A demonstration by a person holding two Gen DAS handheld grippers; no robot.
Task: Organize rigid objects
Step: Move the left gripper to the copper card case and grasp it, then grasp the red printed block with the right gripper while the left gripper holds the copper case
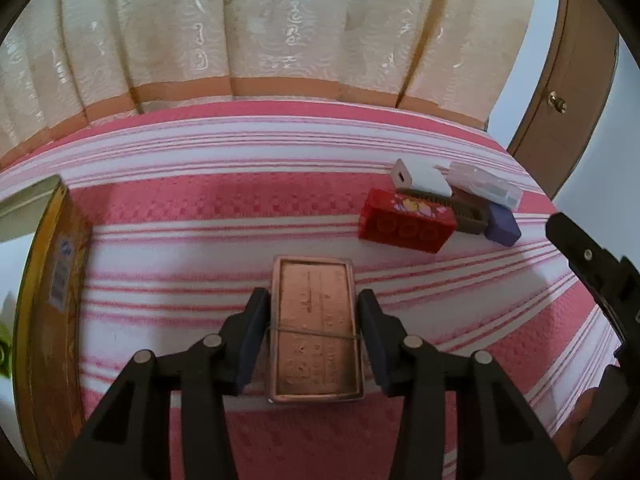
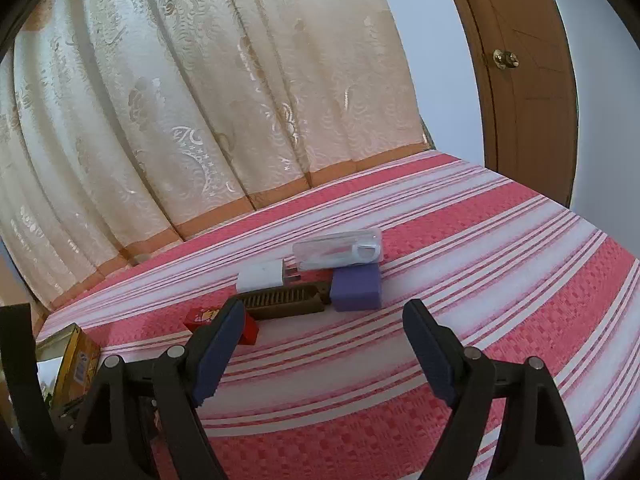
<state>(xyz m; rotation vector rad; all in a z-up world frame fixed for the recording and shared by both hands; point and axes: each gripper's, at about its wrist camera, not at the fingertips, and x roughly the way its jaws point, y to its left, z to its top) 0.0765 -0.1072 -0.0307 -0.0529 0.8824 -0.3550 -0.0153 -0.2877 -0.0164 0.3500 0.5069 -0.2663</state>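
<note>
A copper-coloured flat rectangular case (image 1: 316, 328) lies on the red and white striped cloth between the fingers of my left gripper (image 1: 314, 334). The pads stand right beside its long sides; I cannot tell if they press on it. To its right is a small pile: a red block (image 1: 406, 226), a white charger (image 1: 422, 178), a brown comb (image 1: 470, 214), a purple block (image 1: 502, 228) and a clear case (image 1: 486, 184). My right gripper (image 2: 324, 340) is open and empty, just short of the pile: comb (image 2: 284, 300), purple block (image 2: 356, 286), charger (image 2: 260, 276), clear case (image 2: 338, 254), red block (image 2: 200, 316).
A yellow tin box (image 1: 52, 280) stands open at the left edge and shows in the right wrist view (image 2: 76, 360). A cream curtain (image 1: 260, 28) hangs behind the far edge. A brown door (image 2: 528, 68) is at the right. The right gripper's body (image 1: 596, 264) is at the right.
</note>
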